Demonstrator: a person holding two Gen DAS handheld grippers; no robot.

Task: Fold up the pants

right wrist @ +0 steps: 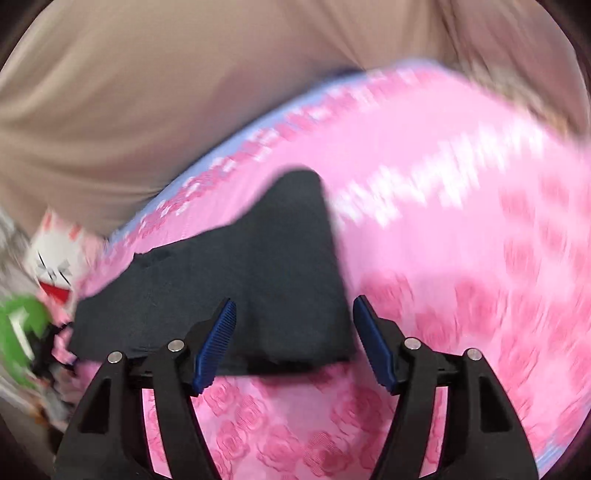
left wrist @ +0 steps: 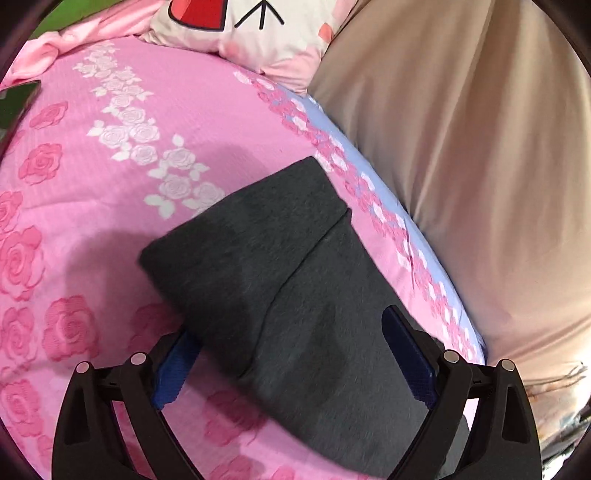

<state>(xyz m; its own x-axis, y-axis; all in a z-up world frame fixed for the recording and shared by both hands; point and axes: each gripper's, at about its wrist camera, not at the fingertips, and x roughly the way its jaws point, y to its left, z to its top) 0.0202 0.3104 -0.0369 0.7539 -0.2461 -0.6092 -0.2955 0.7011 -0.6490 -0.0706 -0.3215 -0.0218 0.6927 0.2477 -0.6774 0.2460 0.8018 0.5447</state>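
The dark grey pants [left wrist: 280, 266] lie folded into a thick block on the pink rose-patterned bedsheet [left wrist: 110, 166]. My left gripper [left wrist: 291, 354] is open, its blue pads on either side of the pants' near end; the left pad [left wrist: 173, 369] is partly under the fabric edge. In the blurred right wrist view the pants [right wrist: 258, 269] lie just beyond my right gripper [right wrist: 293, 343], which is open and empty, hovering over their near edge above the sheet [right wrist: 443, 240].
A beige curtain or cloth [left wrist: 461, 147] runs along the bed's right side. A cartoon-print pillow [left wrist: 251, 33] lies at the head of the bed. A dark phone-like object [left wrist: 18, 99] sits at the left edge. A green object [right wrist: 18, 332] shows at the far left.
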